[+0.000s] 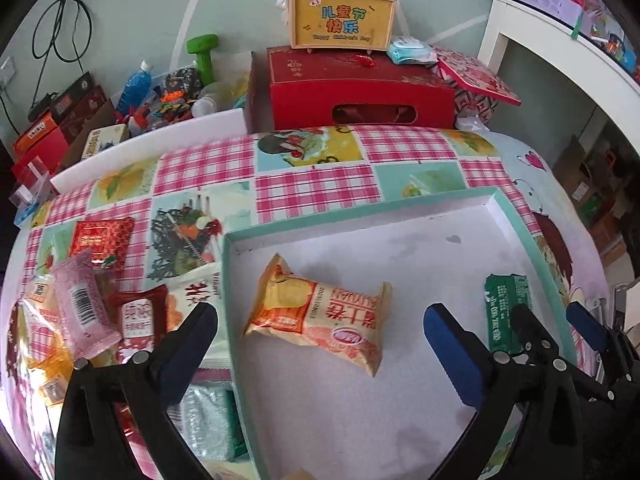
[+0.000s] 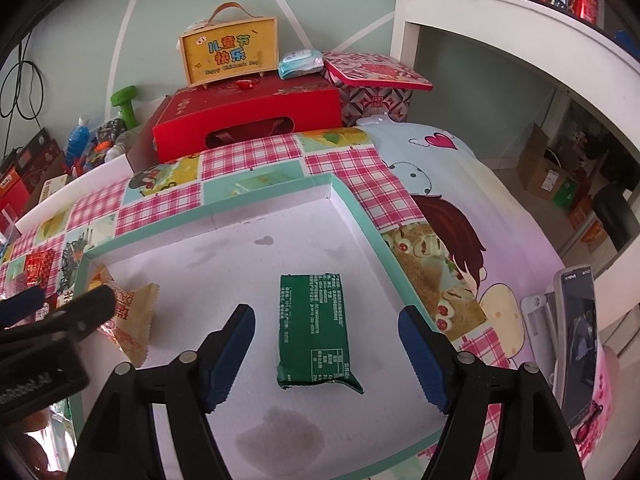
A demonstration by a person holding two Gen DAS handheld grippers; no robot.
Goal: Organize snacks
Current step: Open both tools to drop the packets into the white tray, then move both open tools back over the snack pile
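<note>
2 snack packets in the tray [image 1: 516, 224] — 1 orange [image 1: 320, 316], 1 green [image 2: 316, 332] — both grippers [image 1: 320, 332] [image 2: 326, 344] wide, empty.

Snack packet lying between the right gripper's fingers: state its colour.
Dark green with white print; the snack packet shows best in the right wrist view.

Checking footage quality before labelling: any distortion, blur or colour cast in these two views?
Left wrist view: strong fisheye bending, dark corners, orange snack packet sharp. Right wrist view: same bending, purplish cast on the tray floor, green packet print legible.
</note>
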